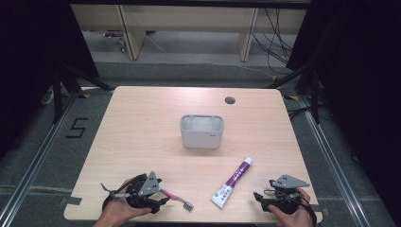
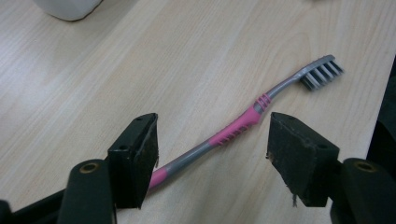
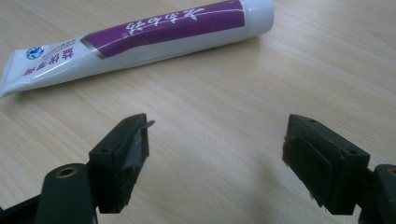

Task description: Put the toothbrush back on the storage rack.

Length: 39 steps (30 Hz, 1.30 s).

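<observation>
A pink and grey toothbrush [image 1: 177,199] lies flat near the table's front edge, bristle head to the right. My left gripper [image 1: 161,196] is low over its handle end. In the left gripper view the toothbrush [image 2: 233,130] runs slantwise between the jaws of the left gripper [image 2: 215,120]: the handle passes close by the left jaw, while the right jaw stands well apart from it, so the gripper is open. A white and purple toothpaste tube [image 1: 233,183] lies at the front right. My right gripper [image 1: 260,196] rests beside it, open. In its own view the right gripper [image 3: 217,123] has nothing between its jaws, and the toothpaste tube [image 3: 140,32] lies beyond them.
A white rectangular container [image 1: 202,131] stands upright at the middle of the wooden table [image 1: 142,123]; its corner shows as the white container [image 2: 70,7] in the left gripper view. A cable hole [image 1: 230,100] sits near the far edge. Dark curtains flank the table.
</observation>
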Available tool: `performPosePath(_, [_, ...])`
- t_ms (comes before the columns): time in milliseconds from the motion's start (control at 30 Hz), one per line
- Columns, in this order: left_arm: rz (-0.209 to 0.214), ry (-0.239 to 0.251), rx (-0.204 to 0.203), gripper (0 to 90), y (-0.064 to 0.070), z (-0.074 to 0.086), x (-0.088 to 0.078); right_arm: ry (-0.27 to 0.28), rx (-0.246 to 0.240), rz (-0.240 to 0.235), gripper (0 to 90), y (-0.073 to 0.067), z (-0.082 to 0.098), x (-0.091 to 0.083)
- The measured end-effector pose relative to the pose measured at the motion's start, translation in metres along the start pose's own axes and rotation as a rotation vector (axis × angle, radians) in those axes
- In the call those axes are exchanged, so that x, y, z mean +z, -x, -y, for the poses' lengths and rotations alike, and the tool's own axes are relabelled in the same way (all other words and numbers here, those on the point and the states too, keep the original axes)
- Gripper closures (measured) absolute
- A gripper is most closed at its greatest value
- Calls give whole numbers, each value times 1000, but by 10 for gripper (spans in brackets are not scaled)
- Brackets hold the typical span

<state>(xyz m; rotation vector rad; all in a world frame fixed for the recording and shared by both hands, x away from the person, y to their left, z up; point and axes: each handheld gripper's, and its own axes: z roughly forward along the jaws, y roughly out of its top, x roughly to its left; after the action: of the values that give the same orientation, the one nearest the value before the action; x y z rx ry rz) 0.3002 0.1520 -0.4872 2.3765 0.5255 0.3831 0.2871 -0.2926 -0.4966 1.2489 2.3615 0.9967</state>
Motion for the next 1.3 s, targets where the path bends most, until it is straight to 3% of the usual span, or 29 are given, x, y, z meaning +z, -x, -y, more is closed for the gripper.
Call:
performPosePath(133, [20, -25, 26, 389, -6, -4, 3, -1, -1, 6, 234, -1, 0, 0])
performPosePath(200, [19, -32, 22, 414, -6, -4, 4, -1, -9, 4, 235, 0, 0, 0])
performPosePath(433, [49, -78, 57, 477, -7, -10, 9, -5, -18, 3, 236, 0, 0, 0])
performPosePath(467, [56, -97, 82, 484, -7, -12, 10, -8, -19, 2, 236, 0, 0, 1])
performPosePath(667, [83, -136, 101, 532, -6, -14, 12, -9, -19, 1, 239, 0, 0, 0])
performPosePath(833, [99, -154, 96, 568, -6, -15, 14, -2, -22, 12, 240, -1, 0, 1])
performPosePath(900, [107, -177, 109, 573, -7, -15, 14, -8, -2, 23, 241, -3, 1, 1])
performPosePath(1133, [130, -206, 104, 601, -7, -16, 20, -14, -7, -4, 243, -2, 1, 1])
performPosePath(1200, [136, -216, 100, 610, -8, -17, 21, -12, -7, 25, 243, -3, 1, 1])
performPosePath(1300, [142, -223, 99, 632, -8, -18, 21, -12, -6, 24, 244, -3, 1, 1])
